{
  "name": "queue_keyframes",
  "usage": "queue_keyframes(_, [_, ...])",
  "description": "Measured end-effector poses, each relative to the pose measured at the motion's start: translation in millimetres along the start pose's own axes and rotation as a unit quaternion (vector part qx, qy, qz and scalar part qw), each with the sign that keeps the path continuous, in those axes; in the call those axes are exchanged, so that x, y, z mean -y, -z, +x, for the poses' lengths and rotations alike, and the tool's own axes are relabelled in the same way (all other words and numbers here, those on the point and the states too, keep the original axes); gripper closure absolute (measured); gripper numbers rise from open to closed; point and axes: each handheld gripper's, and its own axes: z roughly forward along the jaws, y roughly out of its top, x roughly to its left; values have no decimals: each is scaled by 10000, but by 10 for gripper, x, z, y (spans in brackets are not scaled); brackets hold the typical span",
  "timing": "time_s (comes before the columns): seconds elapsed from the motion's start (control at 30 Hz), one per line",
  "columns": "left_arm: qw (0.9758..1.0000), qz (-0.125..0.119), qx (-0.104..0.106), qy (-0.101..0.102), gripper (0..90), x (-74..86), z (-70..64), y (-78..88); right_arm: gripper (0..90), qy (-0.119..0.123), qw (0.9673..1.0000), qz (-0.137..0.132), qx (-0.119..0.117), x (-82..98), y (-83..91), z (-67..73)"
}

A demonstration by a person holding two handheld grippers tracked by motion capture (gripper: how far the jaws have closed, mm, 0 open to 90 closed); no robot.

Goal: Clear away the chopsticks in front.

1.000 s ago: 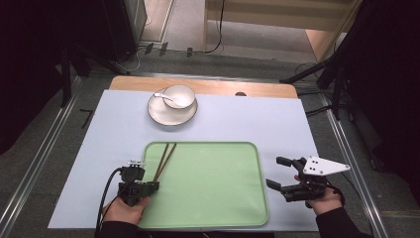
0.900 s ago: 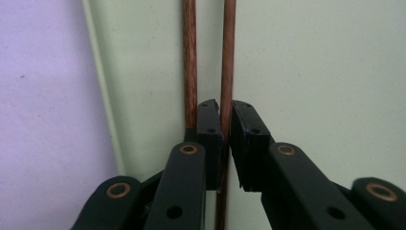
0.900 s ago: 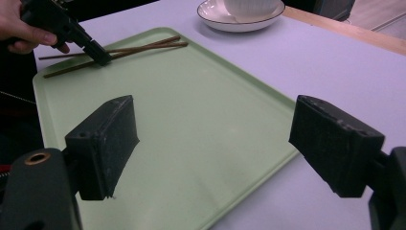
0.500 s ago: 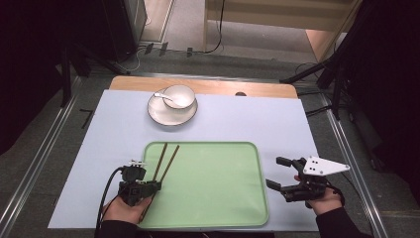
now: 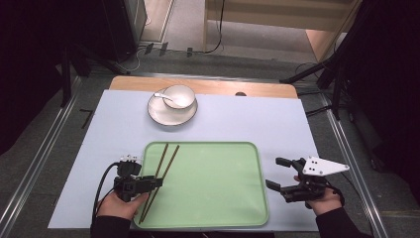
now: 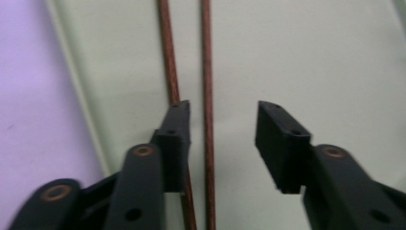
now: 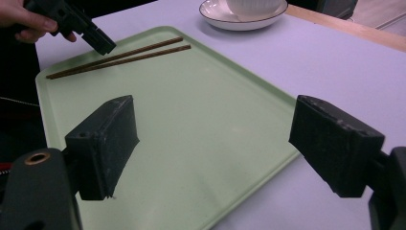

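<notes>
Two brown chopsticks (image 5: 166, 163) lie side by side on the left part of a green tray (image 5: 213, 183). My left gripper (image 5: 158, 182) hovers over their near ends. Its jaws have just been opening and now stand apart. In the left gripper view (image 6: 222, 120) one chopstick (image 6: 207, 57) runs between the jaws untouched, and the other passes under the left jaw. My right gripper (image 5: 274, 172) rests at the tray's right edge, open and holding nothing (image 7: 210, 124). The right gripper view also shows the chopsticks (image 7: 124, 57) and the left gripper (image 7: 95, 40) across the tray (image 7: 249, 86).
A white bowl (image 5: 179, 95) with a spoon (image 5: 162, 95) sits on a white plate (image 5: 171, 113) at the back of the pale mat (image 5: 257, 124). A strip of wooden tabletop (image 5: 208, 87) runs behind it. Dark stands and cables surround the table.
My left gripper's jaws have parted and let go of the chopsticks, which now lie flat on the tray. The right gripper has not moved.
</notes>
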Motion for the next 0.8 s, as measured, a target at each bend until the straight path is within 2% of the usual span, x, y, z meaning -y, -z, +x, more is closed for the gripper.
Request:
queue_keyframes(0.1, [9995,-162,148,-228,485,-49,-23,47,169,5,10000,-11,-21,-2,-5,-1])
queue_keyframes(0.2, [9981,-325,207,-491,439,-100,-5,81,169,-13,10000,2,-30,-2,-10,1])
queue_keyframes(0.33, [9975,-261,234,-616,413,-183,67,67,169,-20,10000,-4,-31,1,-15,-4])
queue_keyframes(0.43, [9964,-344,322,-703,400,-244,103,68,169,-23,10000,16,-26,2,-18,-3])
queue_keyframes(0.6, [9929,-287,368,-1097,380,-355,132,24,169,-27,10000,16,-15,5,-17,-7])
queue_keyframes(0.8, [9872,-431,487,-1457,344,-463,199,97,169,-77,10000,-16,-19,13,-7,-16])
